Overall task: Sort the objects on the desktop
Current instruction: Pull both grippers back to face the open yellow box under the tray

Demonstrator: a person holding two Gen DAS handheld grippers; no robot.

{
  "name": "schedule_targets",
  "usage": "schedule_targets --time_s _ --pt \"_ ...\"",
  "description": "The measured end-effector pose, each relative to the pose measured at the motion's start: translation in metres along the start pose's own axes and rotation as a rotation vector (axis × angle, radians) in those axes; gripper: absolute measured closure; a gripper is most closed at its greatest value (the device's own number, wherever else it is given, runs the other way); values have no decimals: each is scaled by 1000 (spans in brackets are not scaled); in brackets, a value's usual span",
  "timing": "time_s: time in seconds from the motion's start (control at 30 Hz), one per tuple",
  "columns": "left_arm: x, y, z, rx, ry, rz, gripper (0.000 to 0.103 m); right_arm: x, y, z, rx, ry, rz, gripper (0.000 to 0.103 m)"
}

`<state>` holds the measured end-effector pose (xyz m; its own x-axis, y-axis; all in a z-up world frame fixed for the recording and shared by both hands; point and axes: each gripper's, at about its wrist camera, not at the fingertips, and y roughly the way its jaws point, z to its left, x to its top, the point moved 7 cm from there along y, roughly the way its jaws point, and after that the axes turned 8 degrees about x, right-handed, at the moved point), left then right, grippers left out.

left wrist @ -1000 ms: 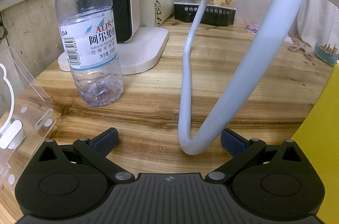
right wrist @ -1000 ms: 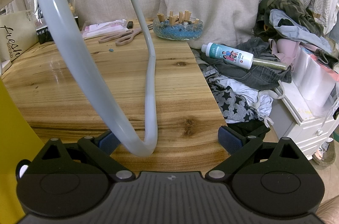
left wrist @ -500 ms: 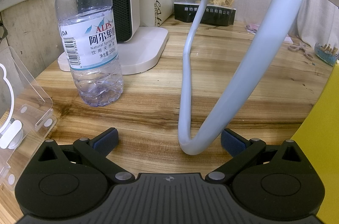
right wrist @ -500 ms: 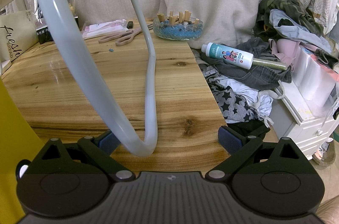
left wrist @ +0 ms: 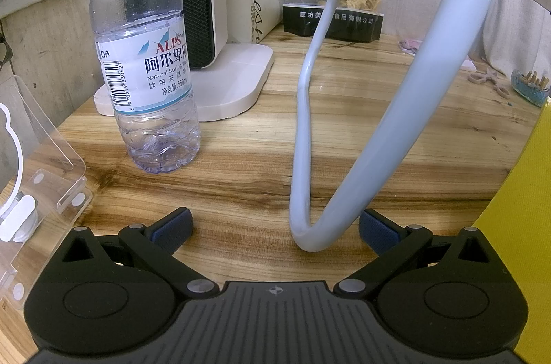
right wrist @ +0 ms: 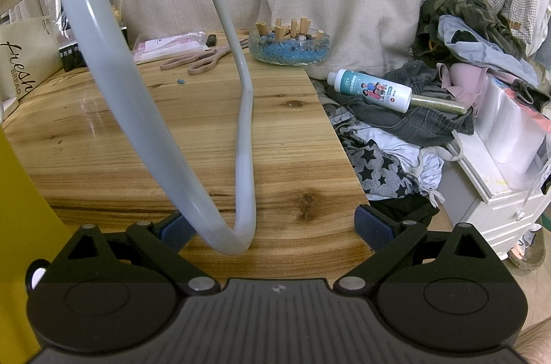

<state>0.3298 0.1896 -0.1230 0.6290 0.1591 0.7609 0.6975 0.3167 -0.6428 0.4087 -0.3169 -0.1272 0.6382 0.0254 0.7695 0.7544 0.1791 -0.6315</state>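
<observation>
Left claw (left wrist: 275, 222): fingers wide apart, nothing held, over wooden desk (left wrist: 241, 164). Water bottle (left wrist: 144, 54) stands ahead-left, well clear, w/ a white heater (left wrist: 206, 19) behind it. Right claw (right wrist: 272, 222): also spread, empty, at desk's right edge. Scissors (right wrist: 199, 61) and glass dish (right wrist: 289, 47) far ahead.

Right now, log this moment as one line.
left tool: open, empty | right tool: open, empty | water bottle: upright on desk | scissors: flat, untouched
</observation>
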Motion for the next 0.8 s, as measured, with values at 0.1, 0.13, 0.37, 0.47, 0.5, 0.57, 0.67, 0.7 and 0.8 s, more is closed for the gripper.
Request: schedule_targets --time_s 0.1,0.13,0.37,0.47,0.5,0.57,0.67,0.7,0.8 --pt "0 0 0 0 0 0 0 0 0 0 0 0 0 0" --pt "0 0 0 0 0 0 0 0 0 0 0 0 0 0" --pt "-5 -6 0 29 -28 4 0 0 0 0 3 -5 1 0" --pt "-11 -21 16 37 -82 52 0 -3 -10 1 2 -28 13 0" --pt "-14 -26 22 39 -101 71 0 -4 -16 1 0 -46 13 0" --pt "-20 -45 34 -5 -146 73 0 -5 -37 3 -1 -89 -17 0" --pt "-26 -87 52 -52 -169 -10 0 -2 -84 6 3 -87 -119 0" --pt "-28 -104 56 -34 -160 -46 0 -1 -100 7 4 -86 -153 0" --pt "-34 -165 52 -10 -125 -159 0 2 -153 17 18 -73 -271 0"
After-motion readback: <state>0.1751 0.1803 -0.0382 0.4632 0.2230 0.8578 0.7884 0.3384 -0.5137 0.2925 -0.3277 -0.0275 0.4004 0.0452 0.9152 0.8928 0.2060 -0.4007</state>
